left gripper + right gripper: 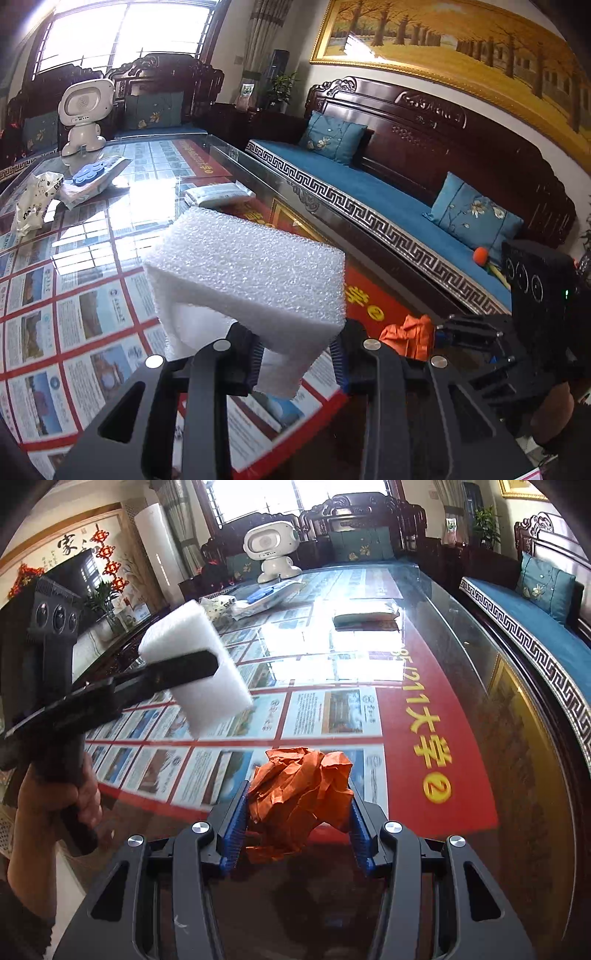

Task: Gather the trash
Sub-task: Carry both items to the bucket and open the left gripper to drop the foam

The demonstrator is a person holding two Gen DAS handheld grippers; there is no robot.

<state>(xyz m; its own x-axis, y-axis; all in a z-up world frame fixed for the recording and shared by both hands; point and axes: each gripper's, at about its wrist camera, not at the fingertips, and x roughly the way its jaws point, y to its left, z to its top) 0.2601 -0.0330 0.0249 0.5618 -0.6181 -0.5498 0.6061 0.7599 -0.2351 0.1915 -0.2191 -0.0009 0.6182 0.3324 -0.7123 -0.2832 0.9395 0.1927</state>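
My left gripper (295,354) is shut on a white foam block (247,273) and holds it above the glass table (110,229); the block also shows in the right wrist view (195,664) at the left. My right gripper (297,812) is shut on a crumpled orange paper ball (299,794), held just over the table's near edge. The orange paper also shows in the left wrist view (410,336). A crumpled white printed wrapper (33,203) lies at the table's left side.
A white toy robot (85,114) stands at the far end. A wet-wipes pack with a blue flower lid (92,177) and a flat tissue pack (218,194) lie on the table. A wooden sofa with blue cushions (406,192) runs along the right.
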